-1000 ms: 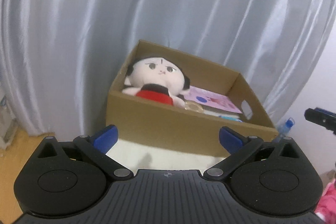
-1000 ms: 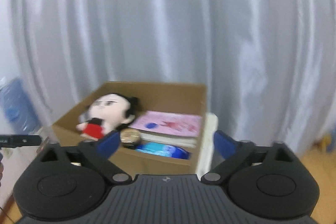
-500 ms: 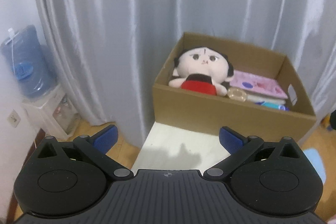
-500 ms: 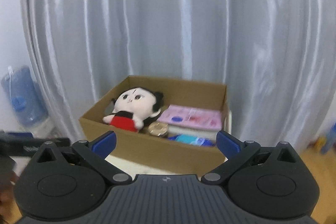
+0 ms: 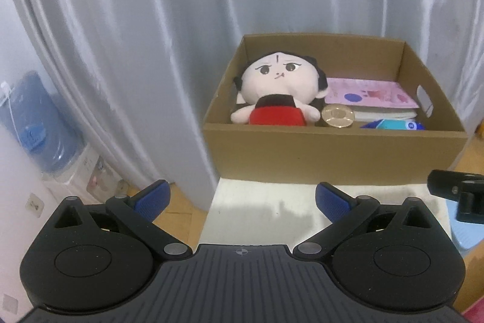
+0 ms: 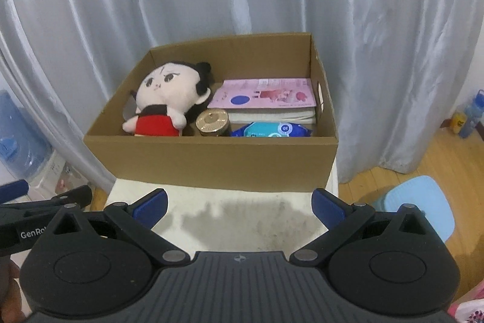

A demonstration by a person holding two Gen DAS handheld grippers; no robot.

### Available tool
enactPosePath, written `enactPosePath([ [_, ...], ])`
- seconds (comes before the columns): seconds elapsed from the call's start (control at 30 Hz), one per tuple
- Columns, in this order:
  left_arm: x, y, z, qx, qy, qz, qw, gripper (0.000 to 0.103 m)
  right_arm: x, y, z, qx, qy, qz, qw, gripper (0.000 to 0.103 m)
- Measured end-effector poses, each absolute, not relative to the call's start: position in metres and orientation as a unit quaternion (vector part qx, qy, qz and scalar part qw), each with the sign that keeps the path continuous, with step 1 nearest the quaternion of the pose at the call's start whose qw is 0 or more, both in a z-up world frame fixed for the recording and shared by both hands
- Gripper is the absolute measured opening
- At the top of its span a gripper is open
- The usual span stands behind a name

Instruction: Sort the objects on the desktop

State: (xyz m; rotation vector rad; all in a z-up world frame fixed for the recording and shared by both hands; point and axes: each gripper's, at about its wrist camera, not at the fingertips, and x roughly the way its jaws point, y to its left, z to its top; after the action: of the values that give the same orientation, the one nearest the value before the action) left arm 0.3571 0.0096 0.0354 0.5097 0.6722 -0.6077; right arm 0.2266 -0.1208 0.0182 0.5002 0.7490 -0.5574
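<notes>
We hold our left tool (image 5: 242, 197) and right tool (image 6: 239, 203) wide open, with nothing in them, above the white desk (image 6: 242, 220). On the desk sits a brown cardboard box (image 6: 211, 159). Inside lie a soft doll with a red top (image 6: 163, 105), a round gold tin (image 6: 211, 121), a flat pink packet (image 6: 266, 94) and a blue wipes pack (image 6: 272, 130). The box's front wall hides their lower parts.

Left gripper (image 5: 241, 199) and right gripper (image 6: 239, 204) gape wide (both empty).
</notes>
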Motion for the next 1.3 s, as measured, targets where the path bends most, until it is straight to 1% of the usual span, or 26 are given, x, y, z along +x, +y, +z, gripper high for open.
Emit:
enactPosePath([
  [0.3,0.364,-0.002,0.027,0.256,0.33,-0.287,0.862,0.102,0.246,-0.129,0.007,0.246,0.378,-0.269,0.851,0.103],
  [0.73,0.372,0.0,0.025,0.228,0.35,-0.292,0.861,0.102,0.253,-0.133,0.006,0.244,0.378,-0.274,0.85,0.103],
  [0.97,0.377,0.002,0.022,0.213,0.376,-0.292,0.853,0.102,0.253,-0.132,0.007,0.243,0.379,-0.274,0.85,0.103],
  [1.3,0.379,0.002,0.021,0.209,0.379,-0.289,0.854,0.102,0.253,-0.132,0.007,0.24,0.377,-0.276,0.851,0.103],
])
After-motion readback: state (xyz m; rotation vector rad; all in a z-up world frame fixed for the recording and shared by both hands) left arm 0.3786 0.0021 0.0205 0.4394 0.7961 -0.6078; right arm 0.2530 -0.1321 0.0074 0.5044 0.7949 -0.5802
